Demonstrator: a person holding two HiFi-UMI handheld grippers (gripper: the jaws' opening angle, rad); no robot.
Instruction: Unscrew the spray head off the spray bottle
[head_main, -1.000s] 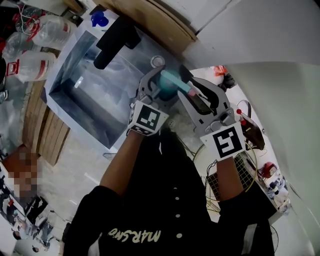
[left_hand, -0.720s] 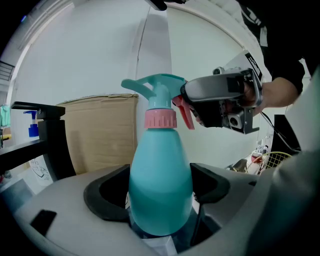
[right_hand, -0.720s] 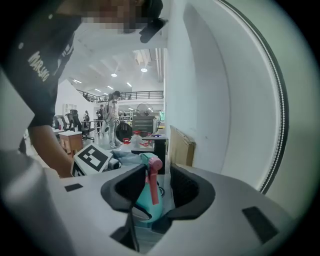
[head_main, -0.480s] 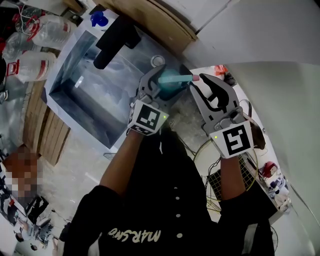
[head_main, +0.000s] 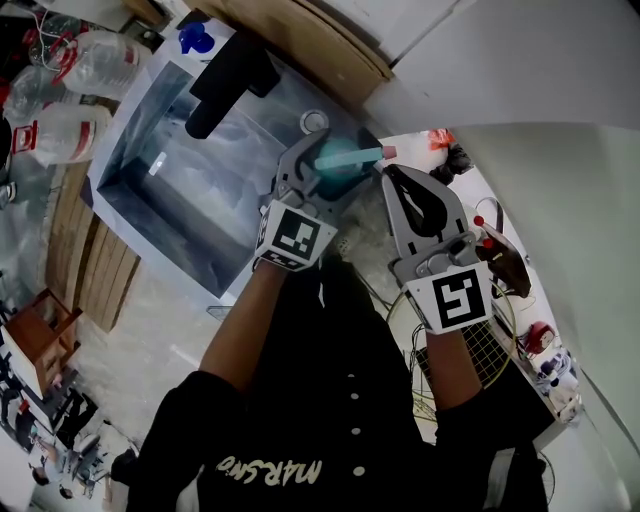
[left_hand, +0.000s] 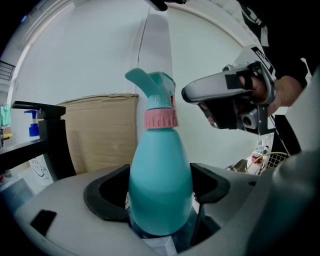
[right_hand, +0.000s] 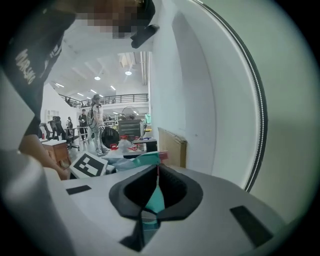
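Left gripper view showed the left gripper (left_hand: 159, 191) clamped on the teal spray bottle (left_hand: 160, 165) at frame centre. The right gripper (right_hand: 157, 172) was closed on a teal part of the spray head (left_hand: 157, 92). The shirt (head_main: 300, 400) print at the bottom of the head view read upside down, roughly "MARS…".

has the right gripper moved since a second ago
Yes. The right gripper has drawn back off the spray head, away from the steel basin, jaws now shut.

One spray bottle (head_main: 345, 160), one sink (head_main: 170, 210), perhaps three jugs (head_main: 100, 60).
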